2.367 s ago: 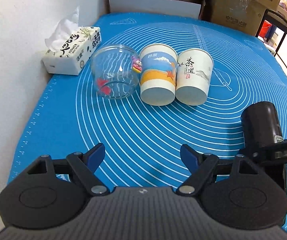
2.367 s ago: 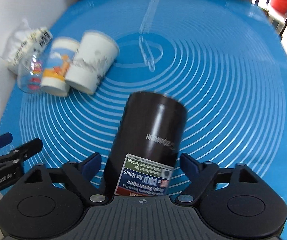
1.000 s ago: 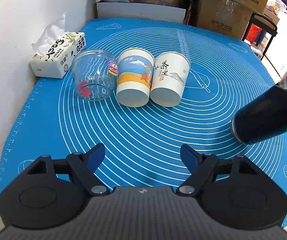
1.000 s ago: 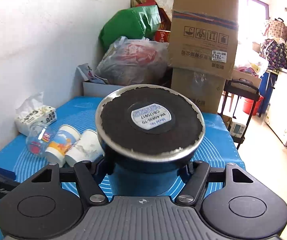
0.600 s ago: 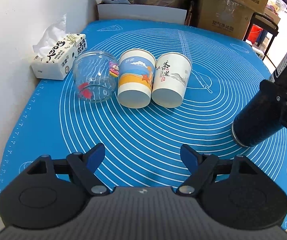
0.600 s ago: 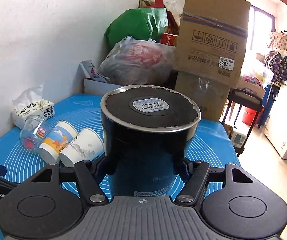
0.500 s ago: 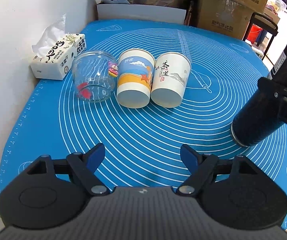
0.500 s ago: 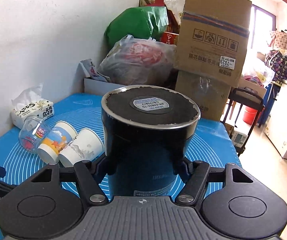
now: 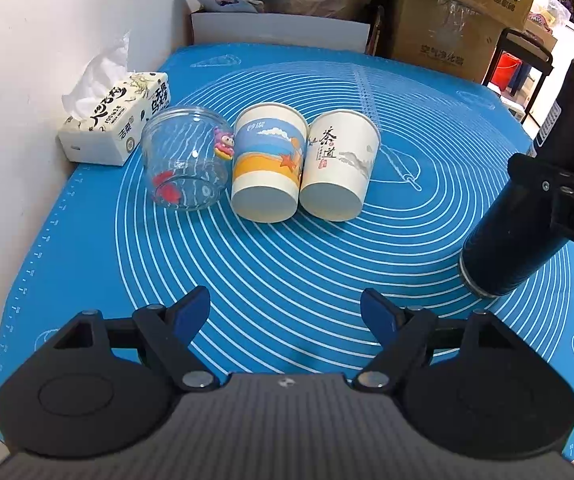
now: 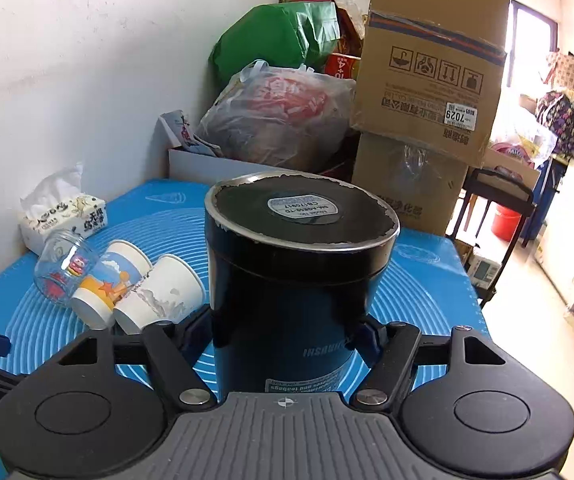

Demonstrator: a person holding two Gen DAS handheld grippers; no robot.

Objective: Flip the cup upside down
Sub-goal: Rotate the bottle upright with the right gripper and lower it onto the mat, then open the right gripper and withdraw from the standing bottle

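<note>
Cups: two paper cups (image 9: 305, 168), one dark cup (image 10: 295, 280) in right claw (image 10: 285, 330).

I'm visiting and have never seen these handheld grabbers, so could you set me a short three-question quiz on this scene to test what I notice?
1. True or false: the right gripper has its jaws shut on the black cup.
2. Which end of the black cup faces up? A) its open mouth B) its stickered base
3. Fill in: the left gripper is ____ and holds nothing.

Key:
1. True. The jaws press on both sides of the cup.
2. B. The round label shows on top.
3. open. It hangs over the blue mat, short of the two paper cups and the glass jar.
</note>
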